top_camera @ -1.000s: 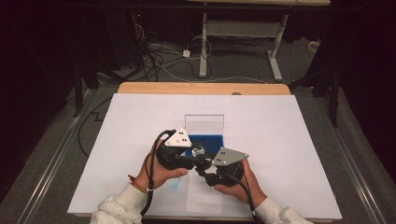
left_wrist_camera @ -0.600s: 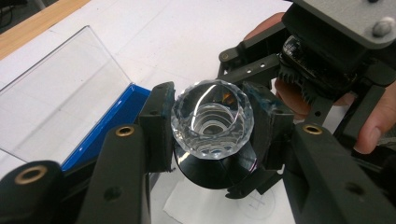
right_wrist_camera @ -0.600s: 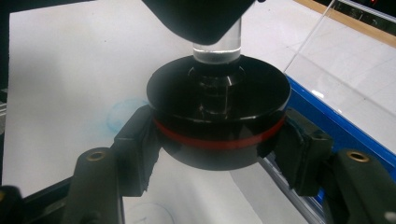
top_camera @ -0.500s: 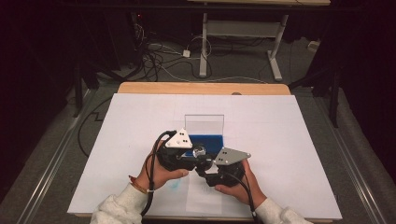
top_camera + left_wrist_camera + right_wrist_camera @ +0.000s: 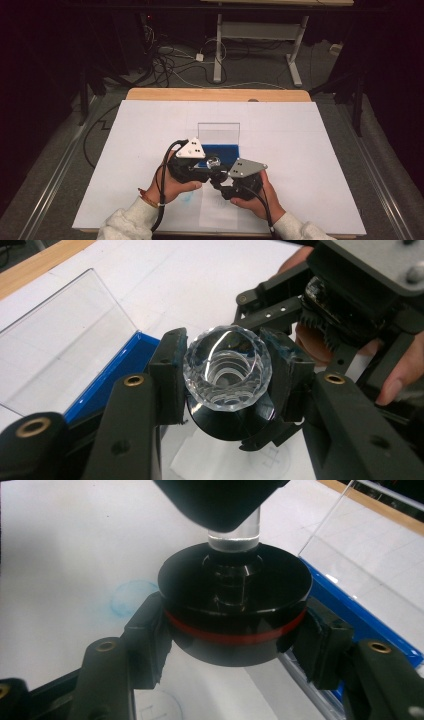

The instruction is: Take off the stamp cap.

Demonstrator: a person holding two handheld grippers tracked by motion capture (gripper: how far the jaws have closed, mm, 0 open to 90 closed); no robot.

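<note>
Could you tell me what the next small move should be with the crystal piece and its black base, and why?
Probably twist or ease them apart or together: the left gripper clamps the faceted crystal knob, the right gripper clamps the black base, and both are held above the table.

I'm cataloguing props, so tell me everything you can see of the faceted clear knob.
The clear knob looks like cut glass or clear plastic: a round faceted head with a hollow, ringed centre, on a clear stem running into a black disc with a red band. The left gripper clamps the head, the right gripper the disc, above the white table.
</note>
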